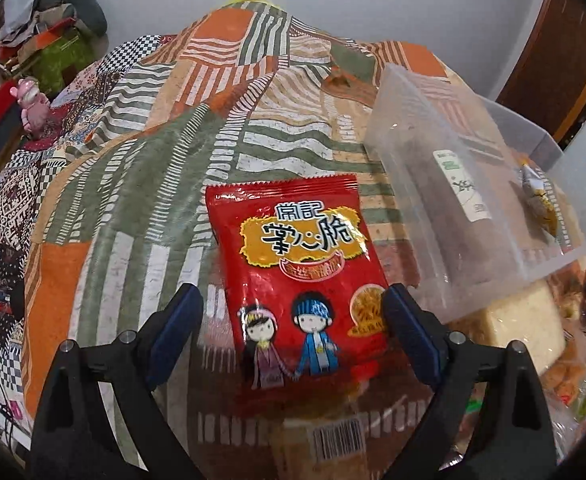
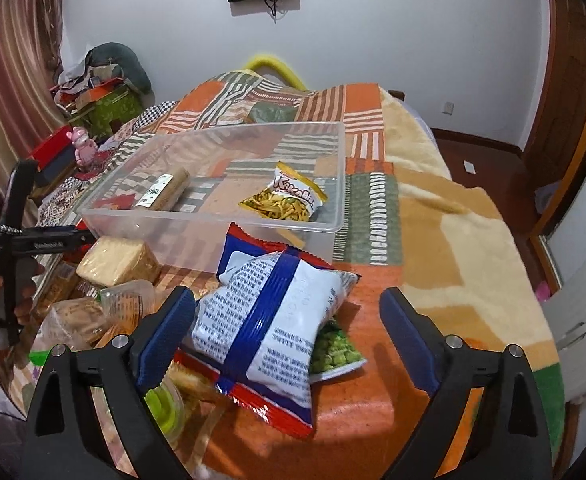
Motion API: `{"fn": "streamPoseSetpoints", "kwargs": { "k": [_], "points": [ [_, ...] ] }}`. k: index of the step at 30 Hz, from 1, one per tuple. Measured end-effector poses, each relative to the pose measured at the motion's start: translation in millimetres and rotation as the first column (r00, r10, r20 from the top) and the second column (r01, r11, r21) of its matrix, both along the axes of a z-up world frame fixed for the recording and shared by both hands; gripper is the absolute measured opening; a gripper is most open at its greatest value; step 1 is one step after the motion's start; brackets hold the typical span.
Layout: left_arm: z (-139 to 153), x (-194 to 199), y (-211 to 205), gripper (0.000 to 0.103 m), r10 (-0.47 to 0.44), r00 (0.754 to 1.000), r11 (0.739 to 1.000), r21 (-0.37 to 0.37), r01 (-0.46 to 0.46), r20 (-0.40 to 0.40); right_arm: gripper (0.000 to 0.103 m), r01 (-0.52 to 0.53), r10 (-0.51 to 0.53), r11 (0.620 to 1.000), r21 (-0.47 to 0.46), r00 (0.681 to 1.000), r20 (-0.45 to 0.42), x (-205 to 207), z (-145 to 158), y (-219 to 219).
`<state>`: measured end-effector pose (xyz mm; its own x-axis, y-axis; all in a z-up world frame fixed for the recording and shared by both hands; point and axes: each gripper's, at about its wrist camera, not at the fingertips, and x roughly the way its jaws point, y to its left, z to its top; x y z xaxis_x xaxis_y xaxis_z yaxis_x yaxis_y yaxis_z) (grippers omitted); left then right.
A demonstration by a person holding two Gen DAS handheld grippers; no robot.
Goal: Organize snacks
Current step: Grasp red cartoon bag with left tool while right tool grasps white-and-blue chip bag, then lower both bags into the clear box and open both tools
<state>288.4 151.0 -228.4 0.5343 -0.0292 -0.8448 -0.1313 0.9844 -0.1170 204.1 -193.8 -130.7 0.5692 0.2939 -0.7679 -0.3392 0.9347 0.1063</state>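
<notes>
In the left wrist view, a red snack packet (image 1: 305, 276) with two cartoon children lies flat on the patchwork bedspread (image 1: 141, 184). My left gripper (image 1: 293, 296) stands open around its lower half, and the right pad is at the packet's edge. In the right wrist view, a puffy white and blue snack bag (image 2: 269, 320) lies back-side up between the wide jaws of my right gripper (image 2: 288, 298), which is open. Beyond stands a clear plastic bin (image 2: 213, 218) holding a brown biscuit roll (image 2: 165, 192) and a yellow snack packet (image 2: 289, 196).
Loose snacks lie left of the white bag: a pale cracker block (image 2: 117, 260), clear-wrapped biscuits (image 2: 81, 316) and a green pea packet (image 2: 335, 354) tucked under the bag. A pink toy (image 2: 83, 146) and clutter sit at the back left. The bed edge drops to the wooden floor (image 2: 473, 148) on the right.
</notes>
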Motion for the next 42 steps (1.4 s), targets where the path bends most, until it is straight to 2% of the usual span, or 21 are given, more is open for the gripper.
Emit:
{"fn": "streamPoseSetpoints", "kwargs": {
  "k": [6,10,13,15,17,18,20,25,31,32,33,34,35,38,40,42],
  "points": [
    [-3,4,-2,0.098,-0.006,1.000,1.000,0.007,0.006,0.004,0.092,-0.007,0.007,1.000,0.011,0.999,-0.039,6,-12,8],
    [-8,8,-11,0.099,-0.042,0.999,0.998,0.055,0.043,-0.021,0.090,-0.018,0.019,1.000,0.021,0.998,-0.062,5,-17,10],
    [-10,7,-16,0.099,-0.052,0.998,0.994,0.091,0.054,-0.026,0.081,-0.016,0.017,1.000,0.025,0.998,-0.059,4,-16,8],
    [-10,7,-14,0.099,-0.046,0.999,0.996,0.081,0.048,-0.025,0.072,-0.014,0.016,0.999,0.032,0.998,-0.060,3,-14,5],
    [-9,6,-12,0.092,-0.033,0.999,0.996,0.077,0.035,-0.019,0.066,-0.016,0.018,0.999,0.033,0.998,-0.060,2,-13,3],
    [-9,5,-12,0.081,-0.032,0.999,0.996,0.079,0.033,-0.015,0.064,-0.015,0.017,0.999,0.035,0.998,-0.059,2,-13,2],
    [-6,3,-11,0.075,-0.026,1.000,0.995,0.098,0.026,-0.008,0.063,-0.012,0.013,0.999,0.031,0.999,-0.049,-1,-11,0],
    [7,-9,-7,0.070,-0.011,1.000,0.994,0.112,0.008,0.025,0.060,-0.009,0.009,1.000,0.028,1.000,-0.020,-10,-1,-4],
    [37,-26,-5,0.066,-0.001,0.996,0.993,0.122,-0.010,0.088,0.056,-0.002,0.001,0.999,0.040,1.000,0.021,-14,16,-9],
    [43,-29,-5,0.038,-0.003,0.995,0.993,0.122,-0.009,0.103,0.056,-0.001,-0.001,0.999,0.043,1.000,0.029,-14,19,-10],
    [49,-29,-5,0.016,-0.003,0.995,0.992,0.123,-0.009,0.096,0.055,0.001,-0.003,0.999,0.046,0.999,0.038,-14,22,-11],
    [52,-29,-4,0.014,-0.003,0.996,0.994,0.106,-0.007,0.092,0.055,0.002,-0.004,0.999,0.050,0.999,0.047,-15,26,-12],
    [57,-29,-2,0.014,-0.005,0.995,0.998,0.069,-0.001,0.098,0.055,0.002,-0.005,0.999,0.052,0.999,0.053,-15,27,-12],
    [61,-30,-1,0.014,-0.007,0.996,0.997,0.072,0.000,0.094,0.055,0.006,-0.010,0.998,0.066,0.998,0.067,-14,32,-12],
    [58,-29,-3,0.023,-0.012,0.997,0.998,0.068,0.008,0.072,0.055,0.005,-0.010,0.998,0.070,0.997,0.073,-14,34,-13],
    [52,-27,-5,0.066,-0.019,0.999,0.999,0.050,0.017,0.039,0.055,0.005,-0.010,0.998,0.066,0.997,0.073,-15,32,-12]
  ]
}}
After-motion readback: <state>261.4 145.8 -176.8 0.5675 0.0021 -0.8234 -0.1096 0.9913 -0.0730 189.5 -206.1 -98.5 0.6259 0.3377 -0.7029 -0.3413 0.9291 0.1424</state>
